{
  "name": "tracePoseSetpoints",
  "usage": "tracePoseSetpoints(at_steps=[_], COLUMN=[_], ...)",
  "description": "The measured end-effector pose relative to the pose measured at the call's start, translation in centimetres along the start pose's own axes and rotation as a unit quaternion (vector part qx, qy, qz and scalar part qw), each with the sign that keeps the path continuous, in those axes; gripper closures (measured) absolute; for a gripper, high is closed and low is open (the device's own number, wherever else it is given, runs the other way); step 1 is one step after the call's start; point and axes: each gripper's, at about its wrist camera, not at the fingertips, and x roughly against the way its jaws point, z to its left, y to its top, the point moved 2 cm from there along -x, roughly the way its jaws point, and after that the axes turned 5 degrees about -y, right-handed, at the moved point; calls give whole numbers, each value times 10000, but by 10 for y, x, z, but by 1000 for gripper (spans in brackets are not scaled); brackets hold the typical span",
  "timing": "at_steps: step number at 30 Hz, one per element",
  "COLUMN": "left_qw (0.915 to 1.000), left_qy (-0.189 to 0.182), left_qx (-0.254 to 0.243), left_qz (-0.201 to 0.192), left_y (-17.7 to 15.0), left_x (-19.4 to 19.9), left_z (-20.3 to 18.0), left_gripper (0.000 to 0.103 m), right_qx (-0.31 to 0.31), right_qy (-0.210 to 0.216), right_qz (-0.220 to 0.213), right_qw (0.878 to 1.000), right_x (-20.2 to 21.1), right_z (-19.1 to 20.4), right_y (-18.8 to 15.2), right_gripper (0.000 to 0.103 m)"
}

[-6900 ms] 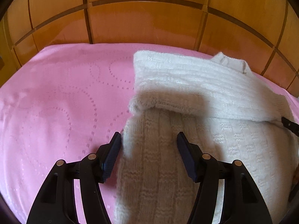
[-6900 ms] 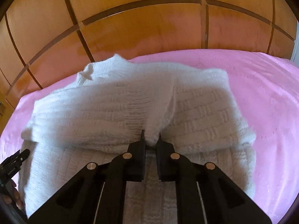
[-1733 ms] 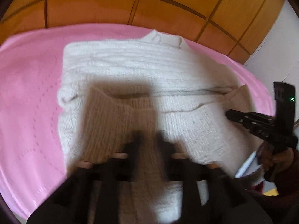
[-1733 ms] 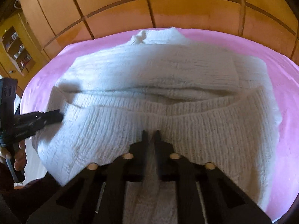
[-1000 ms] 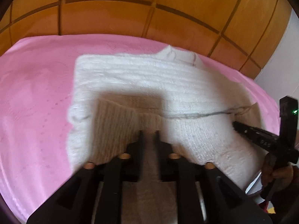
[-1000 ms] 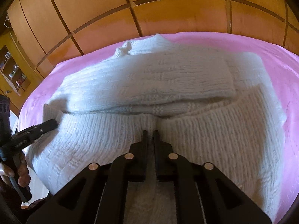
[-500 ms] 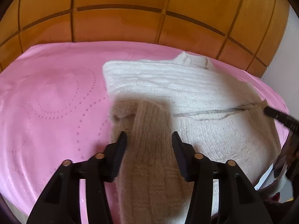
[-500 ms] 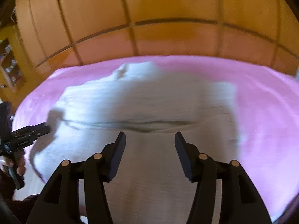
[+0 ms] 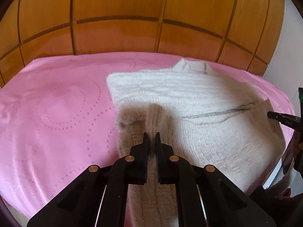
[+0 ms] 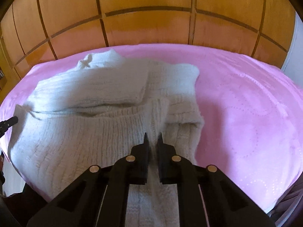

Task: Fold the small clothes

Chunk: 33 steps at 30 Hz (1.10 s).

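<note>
A white knitted sweater (image 9: 198, 102) lies partly folded on a pink bedspread (image 9: 56, 117), collar toward the far wooden wall. My left gripper (image 9: 151, 138) is shut on the sweater's near left edge, fabric pinched between its fingers. In the right wrist view the same sweater (image 10: 90, 102) fills the left and middle, and my right gripper (image 10: 153, 138) is shut on its near right edge. Each gripper's tip shows at the edge of the other's view.
A glossy wooden panelled wall (image 9: 121, 32) stands right behind the bed. The pink bedspread (image 10: 246, 113) stretches bare to the right of the sweater in the right wrist view. A white wall edge (image 9: 293, 47) is at the far right.
Half a second ago both grippers were open over the sweater. Both have now shut on the sweater's near edges, each shifted toward its outer side.
</note>
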Motion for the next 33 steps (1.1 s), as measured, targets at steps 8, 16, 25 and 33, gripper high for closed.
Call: tracePoseSetpoints(at_steps=[8, 16, 25, 33], left_qw=[9979, 9962, 9975, 9923], left_qy=[-183, -154, 368, 849], left_qx=[74, 379, 568, 691], left_qz=[-612, -764, -211, 576], left_y=[27, 96, 147, 131], left_x=[53, 12, -93, -154], left_z=[2, 23, 43, 57], left_gripper=[98, 99, 99, 99], right_qx=[-457, -806, -909, -905], right_qy=[575, 334, -445, -609], right_qz=[-790, -913, -292, 59], right_qw=[9942, 9920, 9944, 9940], right_x=[71, 8, -103, -136], right_z=[-19, -22, -27, -34], right_y=[40, 119, 153, 139], right_gripper=[97, 97, 97, 84])
